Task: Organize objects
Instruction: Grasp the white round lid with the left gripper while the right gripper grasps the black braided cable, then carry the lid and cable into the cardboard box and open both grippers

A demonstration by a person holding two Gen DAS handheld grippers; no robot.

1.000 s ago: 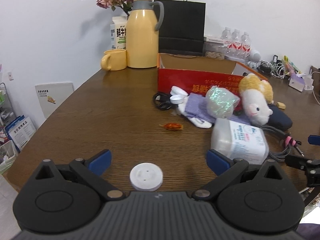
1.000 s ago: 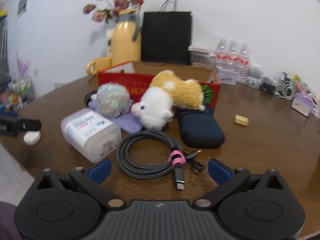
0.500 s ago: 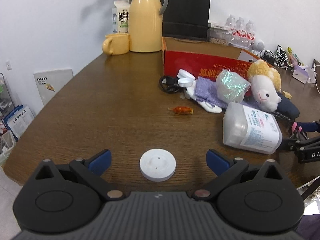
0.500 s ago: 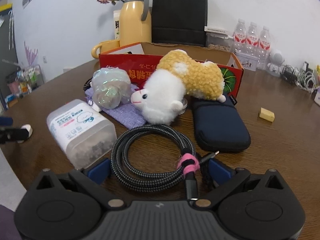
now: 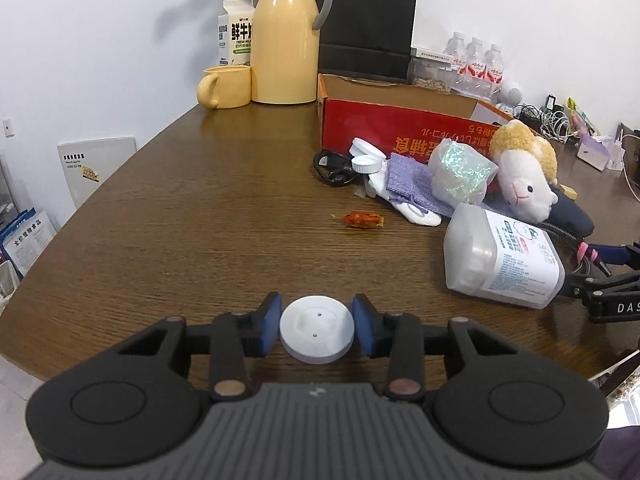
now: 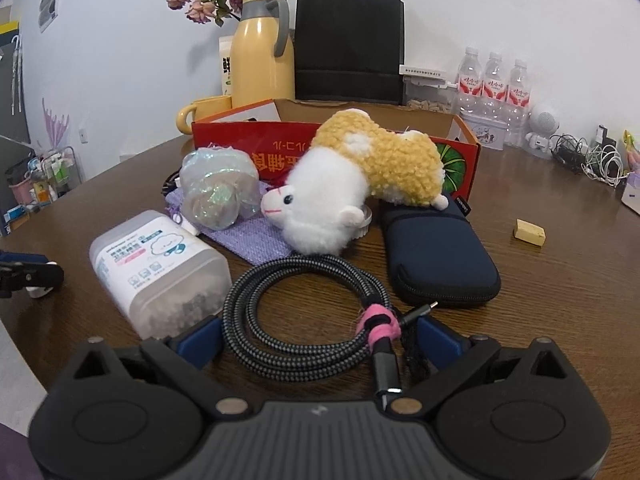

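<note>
Our left gripper (image 5: 317,330) has just been closing and now pinches the white lid (image 5: 317,334) at six o'clock on the table (image 5: 180,220). We lift level toward the red box (image 5: 400,128) at one o'clock, while our right gripper (image 6: 316,336) stands open around the coiled cable (image 6: 304,312).

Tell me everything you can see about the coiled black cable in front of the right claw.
The coiled cable has a black-and-grey braided jacket that looks like woven fabric. It is wound into a flat loop and bound by a pink tie, with a thin metal plug and a dark connector housing sticking out beside the tie. It lies flat on the wooden table, its near arc between the open blue pads of the right claw. The clear plastic container sits against its left side, the navy zip pouch to its right.
</note>
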